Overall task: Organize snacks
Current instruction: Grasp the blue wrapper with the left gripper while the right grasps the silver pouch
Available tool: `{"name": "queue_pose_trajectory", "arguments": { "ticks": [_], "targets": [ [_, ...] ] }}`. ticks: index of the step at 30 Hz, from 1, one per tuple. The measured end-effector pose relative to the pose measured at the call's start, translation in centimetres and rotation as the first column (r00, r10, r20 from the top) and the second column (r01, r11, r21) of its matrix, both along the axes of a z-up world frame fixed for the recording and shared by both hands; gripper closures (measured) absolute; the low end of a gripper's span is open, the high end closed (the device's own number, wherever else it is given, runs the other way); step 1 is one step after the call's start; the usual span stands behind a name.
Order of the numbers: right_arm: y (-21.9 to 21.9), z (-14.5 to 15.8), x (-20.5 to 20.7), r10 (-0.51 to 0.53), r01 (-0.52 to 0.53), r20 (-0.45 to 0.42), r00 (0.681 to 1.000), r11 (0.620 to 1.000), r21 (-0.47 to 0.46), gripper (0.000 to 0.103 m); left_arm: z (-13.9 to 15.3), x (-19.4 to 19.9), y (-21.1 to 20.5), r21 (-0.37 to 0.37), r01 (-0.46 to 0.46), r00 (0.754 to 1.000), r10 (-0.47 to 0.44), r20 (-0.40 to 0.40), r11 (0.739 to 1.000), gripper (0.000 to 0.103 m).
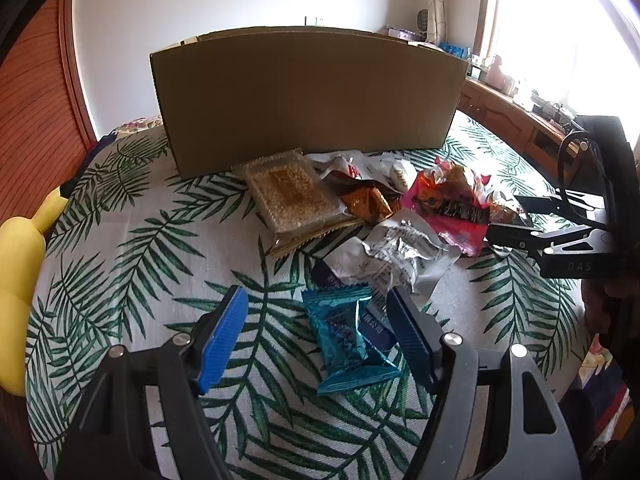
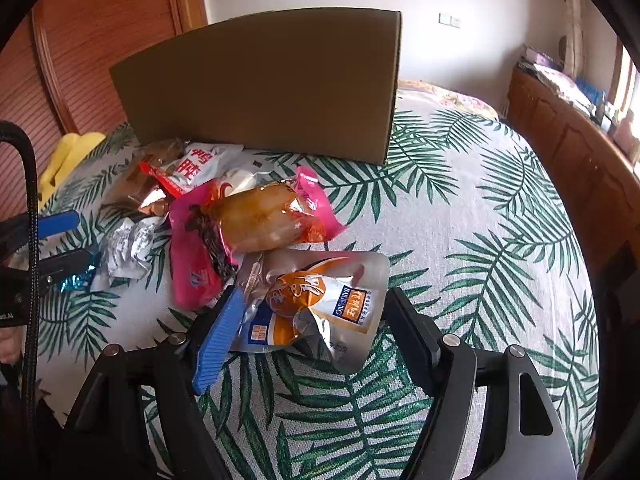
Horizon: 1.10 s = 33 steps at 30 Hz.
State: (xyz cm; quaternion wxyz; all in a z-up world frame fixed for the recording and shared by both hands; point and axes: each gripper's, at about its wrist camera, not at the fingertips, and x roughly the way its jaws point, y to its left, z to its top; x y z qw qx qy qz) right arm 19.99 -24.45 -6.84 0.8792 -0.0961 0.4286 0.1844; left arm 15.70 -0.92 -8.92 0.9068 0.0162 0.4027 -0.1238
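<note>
Snacks lie heaped on the leaf-print bed (image 1: 120, 240) before a cardboard box (image 1: 308, 100); the left gripper (image 1: 320, 328), spread wide, straddles a shiny blue packet (image 1: 348, 340). Right view: the right gripper (image 2: 312, 328), spread wide, flanks a crinkled silver-orange pouch (image 2: 316, 304) beside a pink packet (image 2: 256, 220).

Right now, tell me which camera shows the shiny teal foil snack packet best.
The left wrist view: the shiny teal foil snack packet lies whole between the open left gripper fingers. The right wrist view shows only a crinkled teal corner beside that gripper.
</note>
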Motion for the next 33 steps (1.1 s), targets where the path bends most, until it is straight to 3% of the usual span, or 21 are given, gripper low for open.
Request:
{"name": "queue_pose_trajectory", "arguments": {
  "ticks": [6,14,21,33],
  "targets": [
    [0.8,-0.3,0.0,0.022,-0.022,0.002,1.0,0.999,-0.037,0.017,-0.5,-0.2,-0.2,0.018,0.008,1.0,-0.008,-0.009,1.0,0.035],
    [0.8,-0.4,-0.2,0.019,-0.018,0.007,1.0,0.999,-0.038,0.017,-0.7,-0.5,-0.8,0.018,0.019,1.0,-0.019,-0.018,1.0,0.05],
    [0.7,-0.4,-0.2,0.019,-0.019,0.008,1.0,0.999,-0.038,0.017,-0.6,-1.1,-1.4,0.008,0.043,0.999,-0.043,-0.027,0.999,0.076],
    [0.7,-0.4,-0.2,0.019,-0.018,0.008,1.0,0.999,-0.038,0.016,-0.1,-1.9,-0.7,0.018,0.011,1.0,-0.011,-0.012,1.0,0.079]
  ]
}}
